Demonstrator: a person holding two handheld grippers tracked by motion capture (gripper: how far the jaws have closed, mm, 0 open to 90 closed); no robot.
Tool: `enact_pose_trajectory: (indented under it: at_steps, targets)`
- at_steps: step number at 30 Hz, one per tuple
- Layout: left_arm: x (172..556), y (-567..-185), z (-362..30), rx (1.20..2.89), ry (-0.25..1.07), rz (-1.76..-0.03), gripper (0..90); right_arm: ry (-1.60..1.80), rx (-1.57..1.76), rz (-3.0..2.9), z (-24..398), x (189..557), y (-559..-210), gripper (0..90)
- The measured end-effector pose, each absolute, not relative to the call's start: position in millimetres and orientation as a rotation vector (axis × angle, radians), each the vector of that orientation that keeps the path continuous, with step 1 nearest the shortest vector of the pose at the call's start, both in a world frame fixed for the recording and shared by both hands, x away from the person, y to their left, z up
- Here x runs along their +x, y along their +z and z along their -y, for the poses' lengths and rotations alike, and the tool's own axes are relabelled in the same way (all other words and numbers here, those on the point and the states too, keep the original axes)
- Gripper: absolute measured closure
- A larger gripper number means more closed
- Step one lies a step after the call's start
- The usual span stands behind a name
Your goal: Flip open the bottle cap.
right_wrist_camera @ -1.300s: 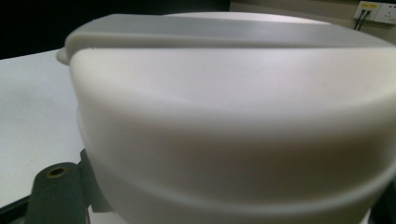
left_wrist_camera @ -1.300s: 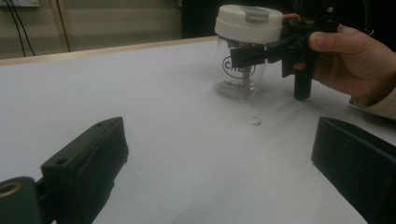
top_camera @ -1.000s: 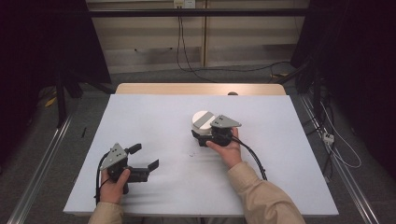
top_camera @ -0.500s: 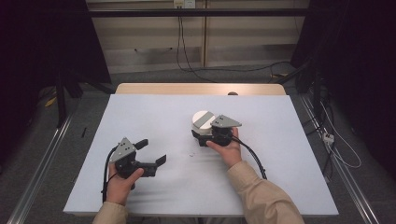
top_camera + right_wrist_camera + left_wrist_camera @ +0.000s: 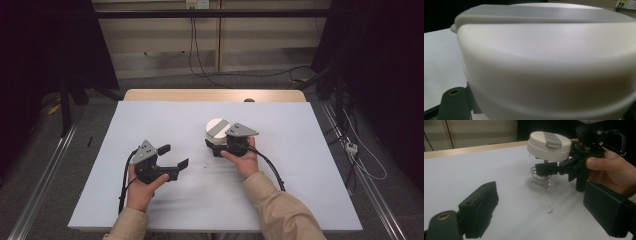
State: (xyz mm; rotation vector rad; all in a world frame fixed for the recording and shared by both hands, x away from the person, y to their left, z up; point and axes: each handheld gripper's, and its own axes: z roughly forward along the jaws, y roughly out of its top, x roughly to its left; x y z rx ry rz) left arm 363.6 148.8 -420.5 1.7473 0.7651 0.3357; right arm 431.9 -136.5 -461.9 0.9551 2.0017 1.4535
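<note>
Left gripper moved toward upright jar.

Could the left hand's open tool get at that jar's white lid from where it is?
Probably yes: the left gripper is open and faces the jar across bare table; the right gripper clamps the glass, leaving the white lid free.

1 lidded jar, 2 grippers, 1 table
</note>
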Motion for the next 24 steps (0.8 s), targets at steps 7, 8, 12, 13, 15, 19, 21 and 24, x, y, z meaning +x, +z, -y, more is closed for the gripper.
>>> enact_pose_trajectory:
  at_steps: [7,8,12,13,15,19,21,24]
  targets:
    - [369,-416,-136,1.789,0.315,-0.739,28.4,1.453,0.953,-2.005,137,432,-462,18.5]
    - [370,-416,-133,1.797,0.311,-0.736,30.0,1.452,0.953,-2.004,137,432,-462,18.5]
    - [374,-416,-123,1.82,0.276,-0.72,37.3,1.449,0.951,-2.005,137,432,-462,18.5]
    - [374,-416,-120,1.825,0.278,-0.72,37.4,1.448,0.95,-2.005,137,432,-462,18.5]
    - [376,-415,-116,1.823,0.297,-0.717,37.8,1.449,0.952,-2.005,137,432,-462,18.5]
    - [379,-415,-113,1.812,0.271,-0.715,46.3,1.447,0.954,-2.006,137,432,-462,18.5]
    - [380,-414,-111,1.825,0.274,-0.717,47.5,1.448,0.951,-2.007,137,432,-462,18.5]
    - [381,-414,-108,1.828,0.266,-0.723,52.0,1.446,0.952,-2.007,137,432,-462,18.5]
